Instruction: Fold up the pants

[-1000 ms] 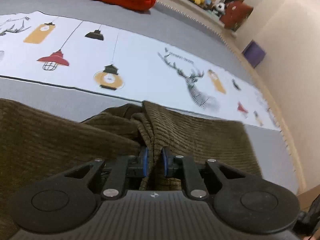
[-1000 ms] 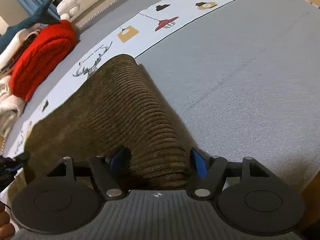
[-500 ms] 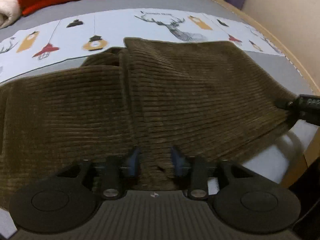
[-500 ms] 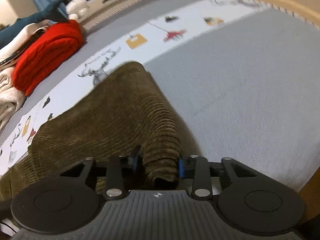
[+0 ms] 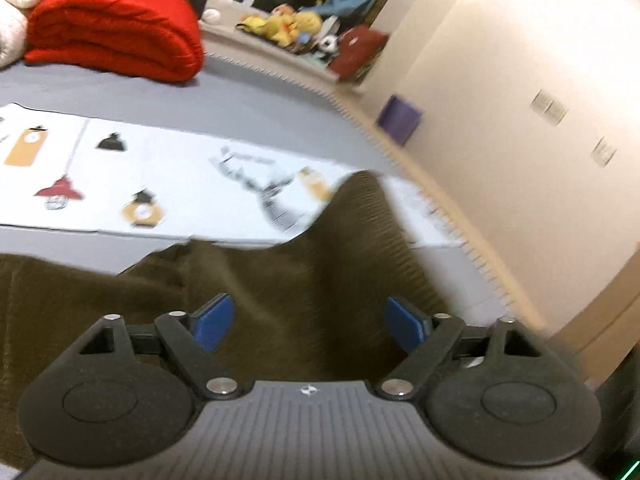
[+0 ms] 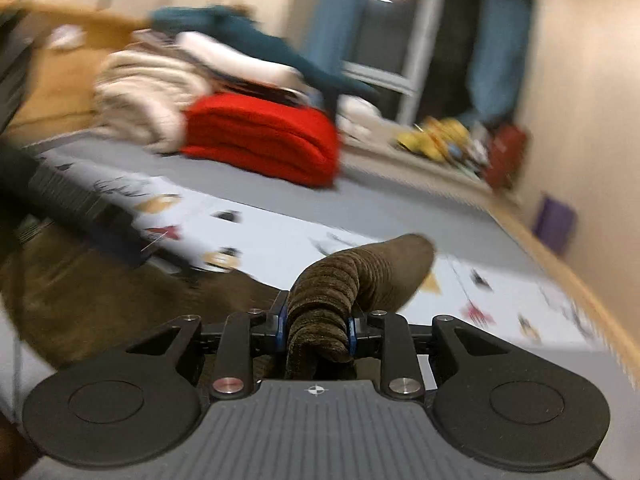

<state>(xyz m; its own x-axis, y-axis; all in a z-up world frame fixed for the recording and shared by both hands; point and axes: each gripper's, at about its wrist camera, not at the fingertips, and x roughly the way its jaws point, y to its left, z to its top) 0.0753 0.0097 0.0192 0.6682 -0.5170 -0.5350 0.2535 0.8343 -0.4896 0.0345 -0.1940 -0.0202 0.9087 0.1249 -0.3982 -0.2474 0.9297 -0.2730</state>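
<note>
Brown corduroy pants (image 5: 280, 280) lie across the grey bed, with one part raised in a peak at the right. My left gripper (image 5: 306, 322) hangs above the cloth, its jaws opening wide and its blue pads (image 5: 212, 320) clear of the fabric. In the right wrist view a bunched fold of the pants (image 6: 352, 280) is pinched between the blue pads of my right gripper (image 6: 316, 332), whose jaws are still closing on it. The fold is lifted off the bed. At the left of that view a dark blurred shape, perhaps the other gripper, crosses the cloth.
A white printed runner (image 5: 180, 184) with lamps and a deer crosses the grey bed (image 5: 260, 96). A folded red blanket (image 6: 260, 136) and pale bedding (image 6: 140, 88) are stacked at the far end. Soft toys (image 5: 288, 24) line a ledge. The wall (image 5: 520, 120) runs close on the right.
The left gripper let go of the pants, opened wide and lifted away. The right gripper closed on a fold of the pants, rolled and rose, carrying it over the bed.
</note>
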